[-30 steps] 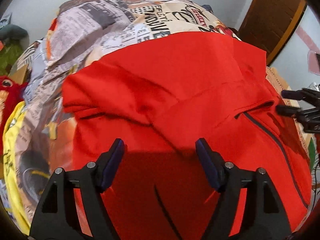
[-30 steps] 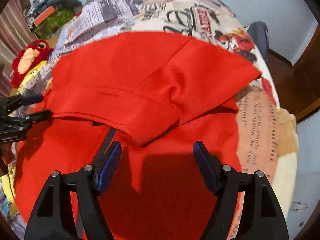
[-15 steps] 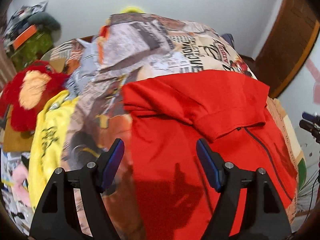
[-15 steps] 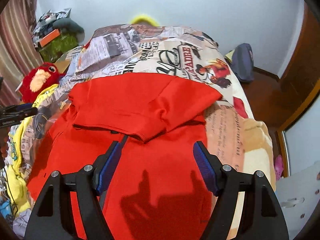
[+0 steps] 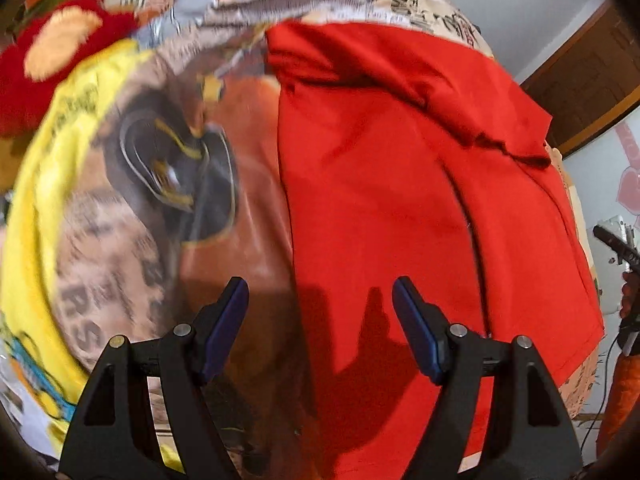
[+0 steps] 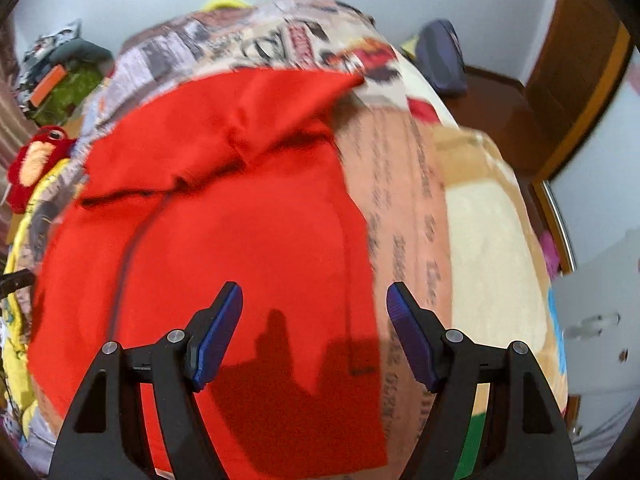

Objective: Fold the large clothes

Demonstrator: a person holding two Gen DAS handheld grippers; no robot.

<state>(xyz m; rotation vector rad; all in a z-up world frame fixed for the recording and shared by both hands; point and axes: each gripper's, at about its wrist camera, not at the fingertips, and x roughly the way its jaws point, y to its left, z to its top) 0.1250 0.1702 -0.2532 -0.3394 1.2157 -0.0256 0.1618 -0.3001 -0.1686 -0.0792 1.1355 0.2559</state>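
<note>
A large red garment (image 5: 400,184) lies flat on a printed bedspread (image 5: 132,216), its top part folded down over the body. It also shows in the right wrist view (image 6: 240,232), with a dark zip line down its left. My left gripper (image 5: 320,300) is open and empty above the garment's near left edge. My right gripper (image 6: 314,304) is open and empty above the garment's near right edge. The right gripper's tip (image 5: 612,240) shows at the far right of the left wrist view.
A yellow cloth (image 5: 52,152) and a red plush toy (image 5: 52,60) lie left of the garment. The bedspread (image 6: 472,216) runs bare to the right. A dark bag (image 6: 440,56) and a wooden door (image 6: 576,60) stand beyond the bed.
Both grippers have pulled back from the folded top toward the near end of the garment. The left one shifted to its left edge, the right one to its right edge. Both stayed open.
</note>
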